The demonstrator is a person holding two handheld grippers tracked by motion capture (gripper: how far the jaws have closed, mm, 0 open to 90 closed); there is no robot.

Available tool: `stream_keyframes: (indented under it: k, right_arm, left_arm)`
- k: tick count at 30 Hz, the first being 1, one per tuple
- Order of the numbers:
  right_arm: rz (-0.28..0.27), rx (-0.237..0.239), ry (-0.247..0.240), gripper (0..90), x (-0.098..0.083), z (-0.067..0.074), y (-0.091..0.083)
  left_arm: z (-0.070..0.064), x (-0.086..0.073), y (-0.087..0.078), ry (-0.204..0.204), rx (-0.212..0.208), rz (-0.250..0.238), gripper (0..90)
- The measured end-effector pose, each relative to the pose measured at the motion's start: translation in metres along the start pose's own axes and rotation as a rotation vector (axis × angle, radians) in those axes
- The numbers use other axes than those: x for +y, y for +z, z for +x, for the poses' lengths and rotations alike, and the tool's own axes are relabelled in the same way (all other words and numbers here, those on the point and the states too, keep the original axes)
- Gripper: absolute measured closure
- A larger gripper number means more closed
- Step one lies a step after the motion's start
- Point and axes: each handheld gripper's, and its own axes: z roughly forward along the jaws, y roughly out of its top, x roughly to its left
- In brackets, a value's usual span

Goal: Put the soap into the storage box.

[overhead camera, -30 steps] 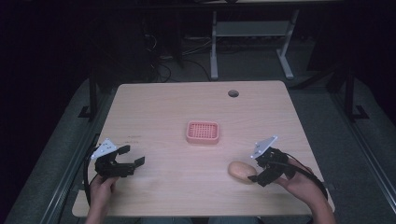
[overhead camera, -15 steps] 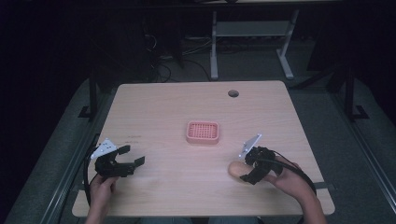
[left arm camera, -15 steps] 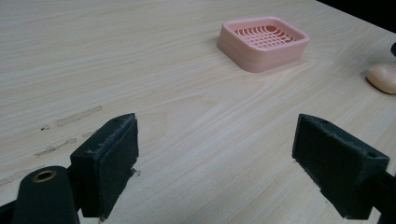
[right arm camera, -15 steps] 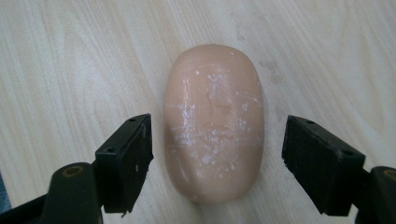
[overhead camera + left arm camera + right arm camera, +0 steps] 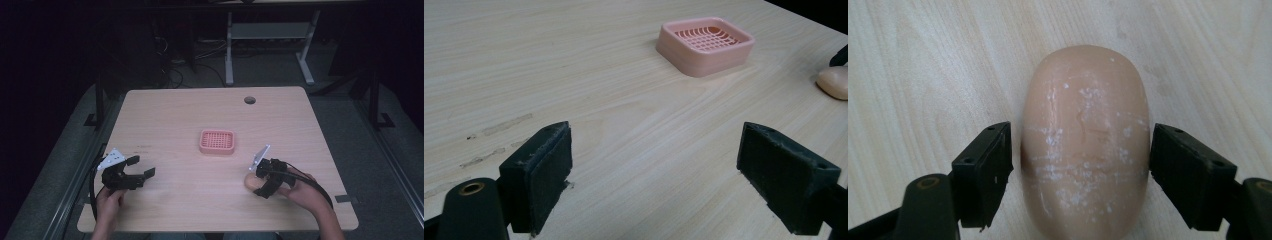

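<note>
The soap [image 5: 1085, 145] lies between the right tool's [image 5: 1080, 175] jaws, seemingly ungripped.

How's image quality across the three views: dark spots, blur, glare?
High view: table evenly lit, floor beyond it nearly black, no glare. Left gripper view: sharp on the near wood, dish slightly soft, soap cut by the frame edge. Right gripper view: soap sharp, white specks legible, slight smear at its left edge.
</note>
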Motion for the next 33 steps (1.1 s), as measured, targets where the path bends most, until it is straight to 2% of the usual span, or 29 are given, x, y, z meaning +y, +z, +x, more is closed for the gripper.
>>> stream_keyframes:
  k: [5,24,33]
  right_arm:
    - [0.020,-0.012,-0.012,30.8,0.0029,0.0002,0.0041]
    - [0.037,0.005,0.003,31.5,0.0042,-0.0017,0.0073]
    - [0.042,0.021,-0.018,31.8,0.0050,-0.0011,0.0070]
  left_arm:
    - [0.0003,-0.0001,-0.0004,-0.002,0.000,-0.004,14.3]
    - [0.0003,0.0003,-0.0008,-0.006,-0.003,-0.007,14.3]
    - [0.0010,0.0004,-0.0014,-0.006,0.001,-0.012,14.3]
